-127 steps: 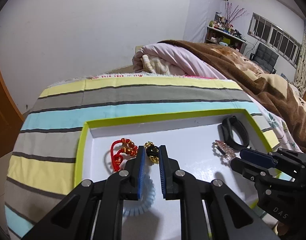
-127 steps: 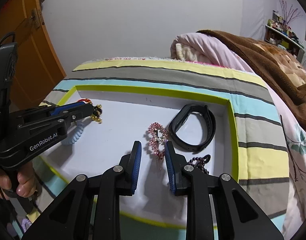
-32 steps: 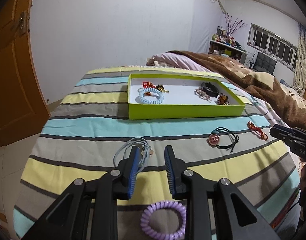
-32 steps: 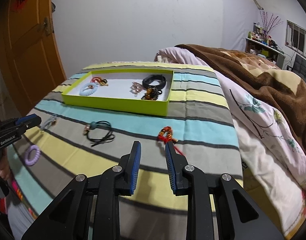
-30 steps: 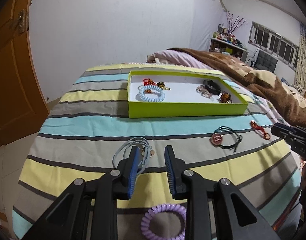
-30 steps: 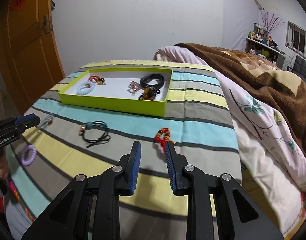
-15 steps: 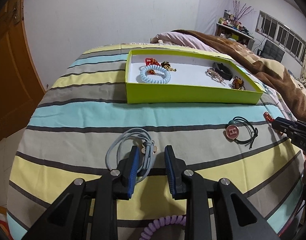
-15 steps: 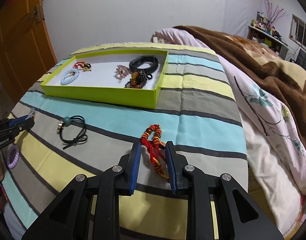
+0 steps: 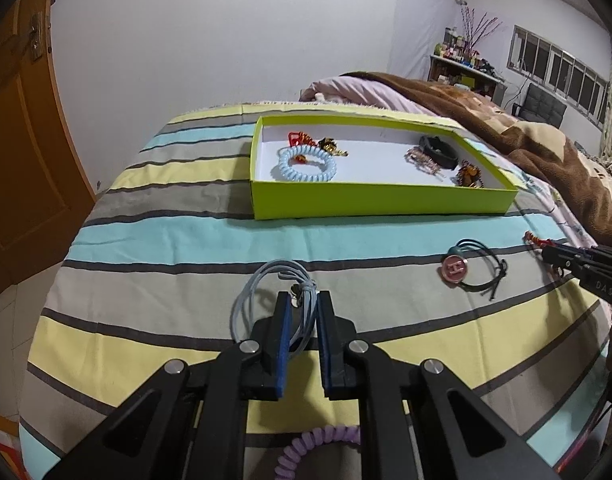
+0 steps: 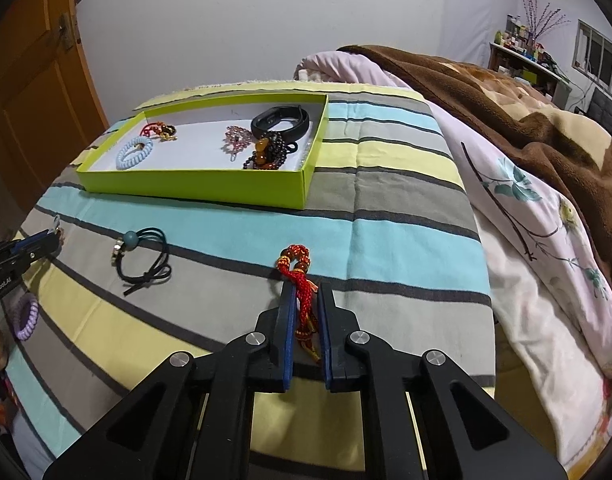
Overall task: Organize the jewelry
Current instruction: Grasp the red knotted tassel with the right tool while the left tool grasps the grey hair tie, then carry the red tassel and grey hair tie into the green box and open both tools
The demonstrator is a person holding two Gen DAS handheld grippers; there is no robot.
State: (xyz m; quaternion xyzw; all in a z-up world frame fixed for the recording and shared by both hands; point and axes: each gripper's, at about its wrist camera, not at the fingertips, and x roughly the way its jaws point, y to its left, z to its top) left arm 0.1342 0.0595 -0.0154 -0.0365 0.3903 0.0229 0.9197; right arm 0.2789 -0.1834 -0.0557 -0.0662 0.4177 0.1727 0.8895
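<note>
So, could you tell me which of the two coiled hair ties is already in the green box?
The pale blue coil, at the green box's left end; the purple coil lies on the bedspread.

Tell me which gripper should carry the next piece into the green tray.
Right, probably. The right gripper already straddles the red braided bracelet, nearly closed. The left gripper also straddles the grey cord bracelet, but with a wider gap. The green tray lies ahead.

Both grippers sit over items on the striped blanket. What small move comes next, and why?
Probably close both. The right gripper straddles the red braided cord bracelet, and the left gripper straddles the pale blue cord loop. Both pairs of jaws stand slightly apart with the cords between them, and the green tray waits ahead.
</note>
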